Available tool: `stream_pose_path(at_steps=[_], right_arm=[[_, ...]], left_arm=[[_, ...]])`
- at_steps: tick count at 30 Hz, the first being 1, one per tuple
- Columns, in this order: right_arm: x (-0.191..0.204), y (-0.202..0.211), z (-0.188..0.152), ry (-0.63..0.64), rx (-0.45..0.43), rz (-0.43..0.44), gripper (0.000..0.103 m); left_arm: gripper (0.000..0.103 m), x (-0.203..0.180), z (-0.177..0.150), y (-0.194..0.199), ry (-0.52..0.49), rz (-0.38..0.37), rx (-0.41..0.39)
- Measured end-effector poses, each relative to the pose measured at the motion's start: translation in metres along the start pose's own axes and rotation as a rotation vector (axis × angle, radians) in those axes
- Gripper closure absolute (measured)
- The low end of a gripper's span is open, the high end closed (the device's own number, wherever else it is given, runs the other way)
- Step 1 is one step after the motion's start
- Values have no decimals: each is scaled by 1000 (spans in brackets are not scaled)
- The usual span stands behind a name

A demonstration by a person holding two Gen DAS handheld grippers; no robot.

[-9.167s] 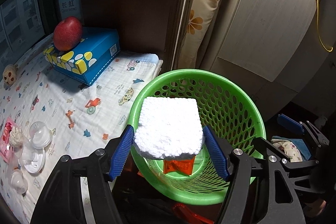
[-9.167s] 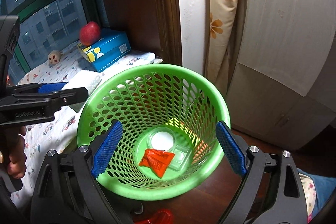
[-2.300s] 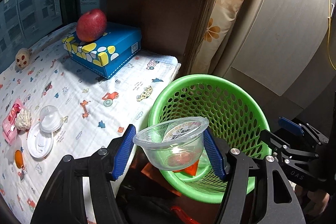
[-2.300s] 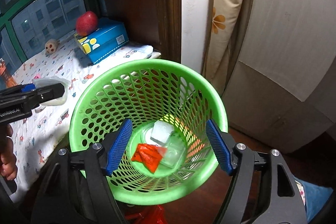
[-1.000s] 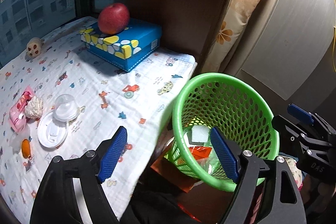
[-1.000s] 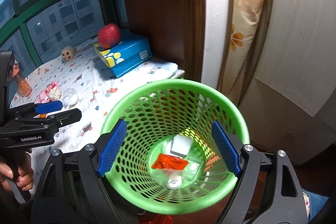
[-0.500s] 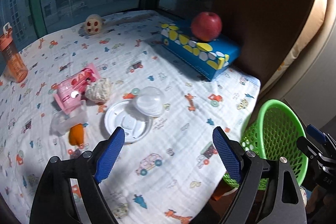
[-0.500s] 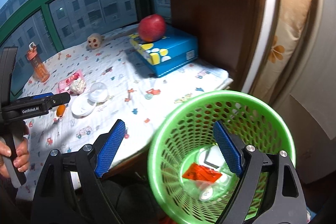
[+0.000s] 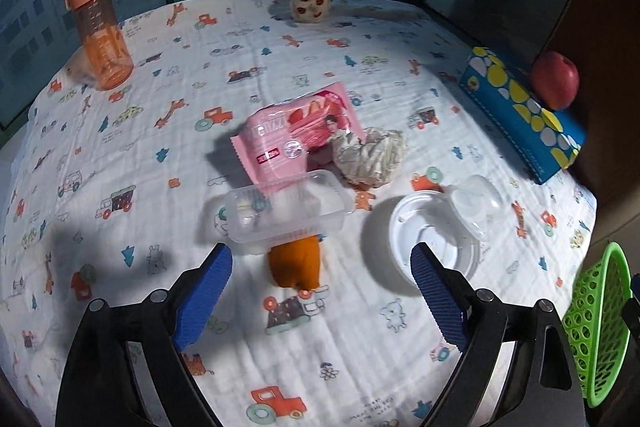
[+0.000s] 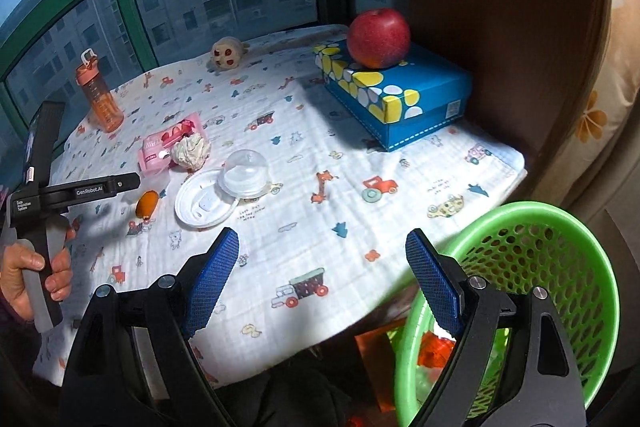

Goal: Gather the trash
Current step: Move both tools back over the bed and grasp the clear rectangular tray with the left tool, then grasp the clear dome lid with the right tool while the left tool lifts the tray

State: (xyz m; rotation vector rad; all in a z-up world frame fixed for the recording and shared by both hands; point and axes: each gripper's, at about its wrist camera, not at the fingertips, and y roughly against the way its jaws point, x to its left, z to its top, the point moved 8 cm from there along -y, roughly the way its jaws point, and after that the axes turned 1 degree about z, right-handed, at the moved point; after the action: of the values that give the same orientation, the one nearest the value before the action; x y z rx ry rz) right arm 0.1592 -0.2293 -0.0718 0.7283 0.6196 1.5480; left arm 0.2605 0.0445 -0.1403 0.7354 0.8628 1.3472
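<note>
The green basket (image 10: 560,227) beside the table holds some trash (an orange wrapper shows). Both the left gripper (image 9: 320,271) and right gripper (image 10: 320,259) gape empty; the left's jaws have just been opening. The pink wrapper (image 9: 296,139), crumpled tissue (image 9: 372,155), clear tray (image 9: 280,211) and white lid (image 9: 432,239) remain on the cloth.

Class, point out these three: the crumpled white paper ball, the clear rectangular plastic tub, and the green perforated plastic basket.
crumpled white paper ball (image 9: 370,155), left wrist view, its middle.
clear rectangular plastic tub (image 9: 286,213), left wrist view, its upper face.
green perforated plastic basket (image 10: 560,263), right wrist view, inner wall.
</note>
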Motion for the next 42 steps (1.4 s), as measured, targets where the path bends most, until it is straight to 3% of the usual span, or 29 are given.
stream_pose_path(at_steps=[9,18,20,30,31,37,42], right_arm=[[20,-41,6,30,51,28,18],[32,-75,9,35,96,61,18],[35,-80,11,36,100,71,18],[58,-120,25,35,131,135,18],[60,-125,27,29,136,142,18],[68,-151,34,-2,160,173,19],[70,-169,35,-20,188,182,27]], left_arm=[[14,8,3,-46,27,7,56],[14,11,12,-66,62,9,62],[18,13,13,-68,64,8,58],[20,27,17,-55,84,-23,16],[29,28,17,-52,84,-27,10],[28,33,17,-39,73,-43,-7],[28,37,17,-29,76,-50,-24]])
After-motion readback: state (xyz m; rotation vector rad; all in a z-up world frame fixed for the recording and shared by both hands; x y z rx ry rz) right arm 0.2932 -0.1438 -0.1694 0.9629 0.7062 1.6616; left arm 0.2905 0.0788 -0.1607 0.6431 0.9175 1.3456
